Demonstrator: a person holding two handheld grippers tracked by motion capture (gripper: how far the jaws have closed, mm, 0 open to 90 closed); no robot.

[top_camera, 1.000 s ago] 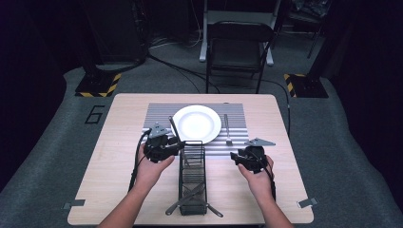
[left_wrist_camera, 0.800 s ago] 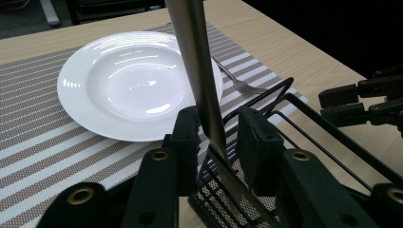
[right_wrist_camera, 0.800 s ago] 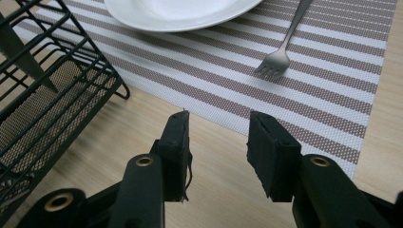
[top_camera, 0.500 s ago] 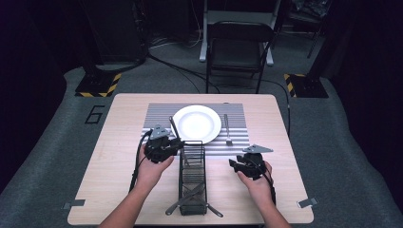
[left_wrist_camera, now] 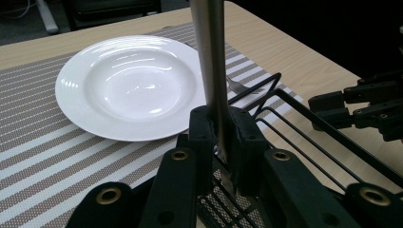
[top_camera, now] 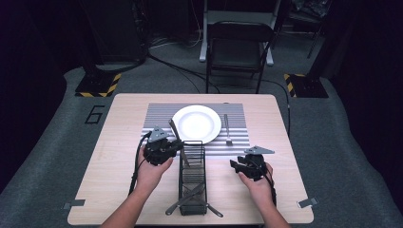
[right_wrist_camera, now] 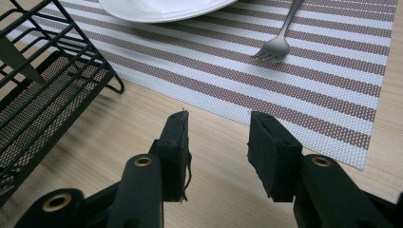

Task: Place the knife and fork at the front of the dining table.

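Left tool [left_wrist_camera: 221,142] clamped on knife handle [left_wrist_camera: 211,71], having just closed; knife upright in black rack [top_camera: 192,178], plate [top_camera: 196,123] just beyond. Right tool [right_wrist_camera: 218,142] half-open, empty, over worktop [top_camera: 119,156]; left nearer.

Left hand-held gripper [left_wrist_camera: 222,145]: jaws just closed, pads clamped on a flat metal utensil handle [left_wrist_camera: 211,61]. Handle stands near upright, runs out the top of frame; which utensil it is, can't tell. Its lower end drops between the pads into the black wire rack [left_wrist_camera: 304,123] below. White plate [left_wrist_camera: 128,85] sits beyond on the striped placemat [left_wrist_camera: 43,156], just left of the handle. Fork tines [left_wrist_camera: 236,87] peek out right of the handle, on the mat near the plate rim. Wood counter [left_wrist_camera: 294,57] behind. Other hand-held gripper [left_wrist_camera: 366,107] at right edge, past the rack, jaws apart w/ nothing between.
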